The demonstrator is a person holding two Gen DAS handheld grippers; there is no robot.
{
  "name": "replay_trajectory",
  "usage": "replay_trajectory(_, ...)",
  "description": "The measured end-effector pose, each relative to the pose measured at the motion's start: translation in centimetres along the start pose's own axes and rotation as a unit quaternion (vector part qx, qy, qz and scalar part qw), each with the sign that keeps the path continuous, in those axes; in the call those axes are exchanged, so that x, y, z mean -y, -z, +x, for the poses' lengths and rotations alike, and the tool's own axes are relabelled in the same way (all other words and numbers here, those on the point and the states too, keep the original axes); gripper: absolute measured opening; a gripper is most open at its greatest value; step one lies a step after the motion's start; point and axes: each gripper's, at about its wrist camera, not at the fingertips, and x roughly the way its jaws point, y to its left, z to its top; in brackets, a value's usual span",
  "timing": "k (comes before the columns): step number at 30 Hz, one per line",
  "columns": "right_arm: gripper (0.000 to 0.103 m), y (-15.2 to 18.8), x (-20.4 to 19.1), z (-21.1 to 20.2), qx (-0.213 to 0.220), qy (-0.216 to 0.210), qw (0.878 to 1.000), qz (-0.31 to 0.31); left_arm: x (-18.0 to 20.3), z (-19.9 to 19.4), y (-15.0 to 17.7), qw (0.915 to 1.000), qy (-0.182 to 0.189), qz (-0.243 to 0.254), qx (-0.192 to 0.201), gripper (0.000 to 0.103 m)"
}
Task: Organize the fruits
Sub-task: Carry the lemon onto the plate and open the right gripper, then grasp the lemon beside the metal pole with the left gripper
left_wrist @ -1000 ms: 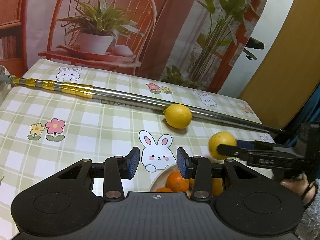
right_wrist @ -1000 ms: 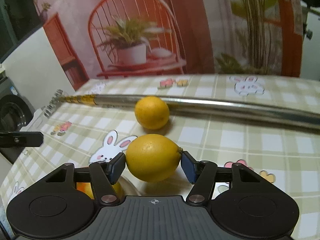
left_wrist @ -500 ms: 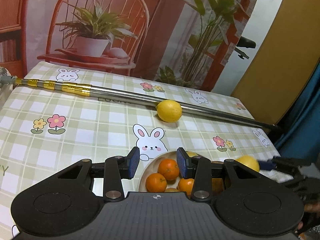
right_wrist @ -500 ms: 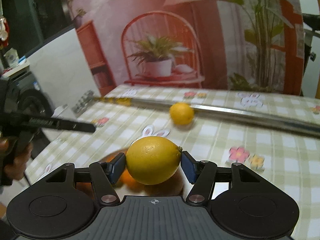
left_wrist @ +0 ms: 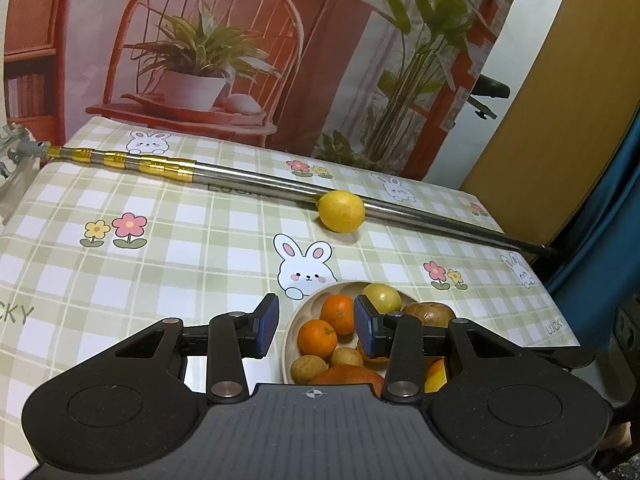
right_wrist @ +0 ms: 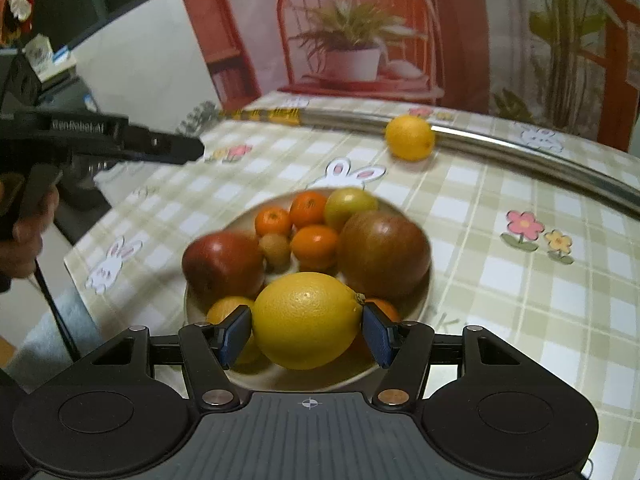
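My right gripper (right_wrist: 307, 332) is shut on a yellow lemon (right_wrist: 306, 320) and holds it above the near side of a beige plate (right_wrist: 400, 320) filled with two red apples, several small oranges and other fruit. A second lemon (right_wrist: 410, 137) lies on the checked tablecloth against a metal pole; it also shows in the left wrist view (left_wrist: 341, 211). My left gripper (left_wrist: 316, 330) is open and empty, hovering over the plate's (left_wrist: 292, 328) left edge. The left gripper also shows at the left of the right wrist view (right_wrist: 160, 146).
A long metal pole (left_wrist: 248, 182) with gold bands lies across the back of the table. The table's right edge drops off beside a blue curtain (left_wrist: 600, 220). A printed backdrop of a chair and plants stands behind the table.
My right gripper has carried the lemon from beside the other lemon back over the plate. My left gripper has drawn back, so more of the plate shows.
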Motion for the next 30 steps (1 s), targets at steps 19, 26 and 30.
replay_trajectory(19,0.056,-1.7,1.6,-2.1,0.039,0.010,0.999,0.013,-0.2,0.9,-0.1,0.9999,0.004,-0.008,-0.010,0.043)
replay_trajectory(26,0.055,-4.5,5.2,-4.2,0.098,0.057,0.993,0.046,0.8,2.0,-1.5,0.9999,0.014,0.004,-0.009,0.044)
replay_trajectory(30,0.056,-5.5,7.4,-4.7,0.121,0.099,0.986,0.066,1.9,3.5,-3.2,0.9996,0.020,0.016,-0.009,0.054)
